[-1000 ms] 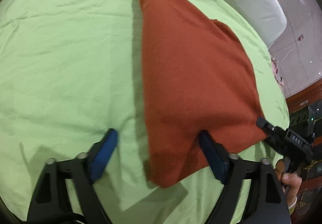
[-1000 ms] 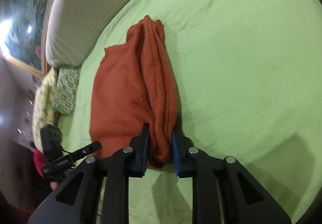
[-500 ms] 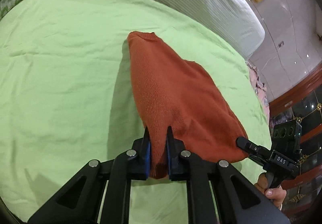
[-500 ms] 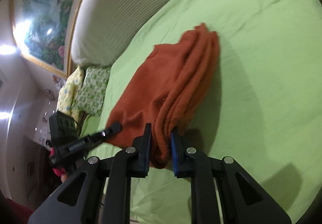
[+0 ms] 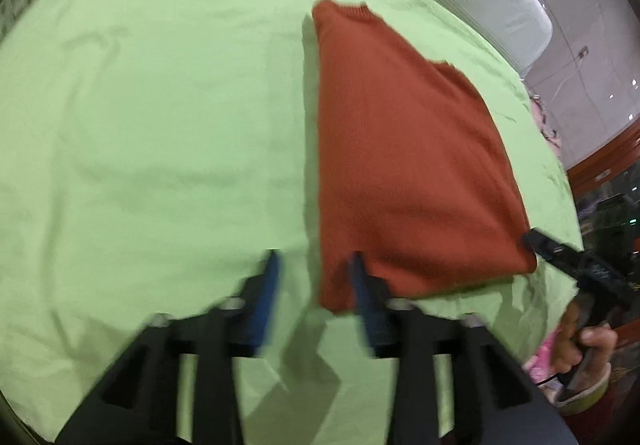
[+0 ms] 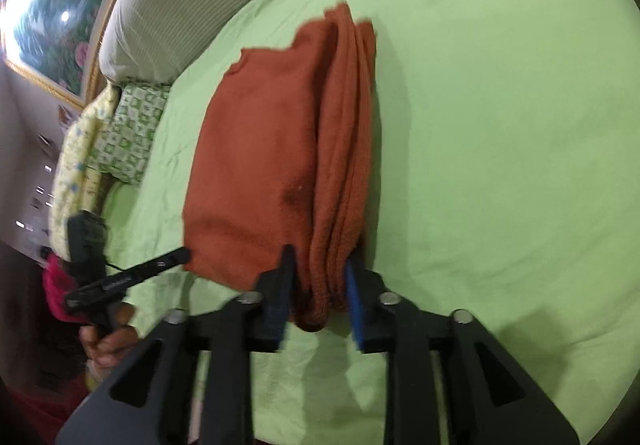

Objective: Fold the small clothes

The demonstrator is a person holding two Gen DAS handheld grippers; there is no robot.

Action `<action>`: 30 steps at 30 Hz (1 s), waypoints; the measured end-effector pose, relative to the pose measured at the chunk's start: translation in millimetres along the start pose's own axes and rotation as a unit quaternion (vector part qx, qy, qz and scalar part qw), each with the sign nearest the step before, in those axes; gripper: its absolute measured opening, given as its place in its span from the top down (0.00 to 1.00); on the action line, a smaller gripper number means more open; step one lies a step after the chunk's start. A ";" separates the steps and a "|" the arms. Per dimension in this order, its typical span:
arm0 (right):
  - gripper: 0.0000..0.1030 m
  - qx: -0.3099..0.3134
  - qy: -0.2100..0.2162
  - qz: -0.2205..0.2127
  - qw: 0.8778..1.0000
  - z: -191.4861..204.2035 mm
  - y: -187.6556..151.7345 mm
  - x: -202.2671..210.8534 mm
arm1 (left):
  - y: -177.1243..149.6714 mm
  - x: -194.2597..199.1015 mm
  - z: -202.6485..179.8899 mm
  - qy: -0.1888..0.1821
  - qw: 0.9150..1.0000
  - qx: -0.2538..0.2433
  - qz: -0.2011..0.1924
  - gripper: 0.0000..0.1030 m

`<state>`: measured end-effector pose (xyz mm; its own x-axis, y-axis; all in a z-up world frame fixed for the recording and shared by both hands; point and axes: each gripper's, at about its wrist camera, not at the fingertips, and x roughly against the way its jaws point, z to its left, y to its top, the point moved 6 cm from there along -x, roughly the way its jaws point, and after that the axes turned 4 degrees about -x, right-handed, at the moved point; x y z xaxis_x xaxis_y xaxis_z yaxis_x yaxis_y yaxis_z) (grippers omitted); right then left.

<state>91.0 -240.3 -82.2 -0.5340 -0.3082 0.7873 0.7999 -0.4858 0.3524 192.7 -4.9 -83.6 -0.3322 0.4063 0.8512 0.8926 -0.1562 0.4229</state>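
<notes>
Folded sweater (image 5: 404, 165) on bed (image 5: 160, 125): soft, limp knit; take stacked corners. Both hand-held grippers just opening, corners between jaws, probably released.

Left gripper (image 5: 314, 281) jaws just opening, right gripper (image 6: 320, 277) likewise

Green sheet (image 5: 160, 125), white striped bolster (image 6: 192, 5) — patterned pillows (image 6: 132, 133) beside it.
</notes>
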 end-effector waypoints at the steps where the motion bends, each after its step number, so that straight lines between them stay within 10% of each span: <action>1: 0.49 0.008 -0.013 -0.017 1.000 3.3 7.7 7.5 | 7.9 4.5 -1.3 -0.001 1.000 -0.002 -0.011 0.41; 3: 0.22 0.009 -0.007 -0.055 0.998 8.1 24.8 18.9 | 23.3 6.2 -5.5 -0.011 1.000 -0.003 -0.021 0.29; 21: 0.22 0.007 -0.004 -0.029 1.000 6.8 93.2 -65.2 | 111.8 -95.3 -21.9 0.008 0.999 0.018 0.025 0.26; 23: 0.23 0.014 -0.003 -0.028 0.999 6.5 92.6 -68.6 | 112.9 -98.1 -27.3 0.019 1.000 0.002 0.020 0.39; 27: 0.59 0.019 -0.014 -0.022 0.999 1.6 92.1 -72.4 | 114.2 -98.1 -39.0 0.034 0.999 -0.028 0.005 0.56; 30: 0.68 0.013 0.006 -0.024 1.000 0.9 91.1 -70.7 | 115.1 -90.6 -42.9 0.042 0.998 -0.038 -0.007 0.69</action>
<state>201.8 -262.1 -105.3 -0.5747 -0.2959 0.7630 0.7805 -0.4785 0.4024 312.4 -98.3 -98.8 -0.3727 0.3321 0.8665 0.8628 -0.2196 0.4553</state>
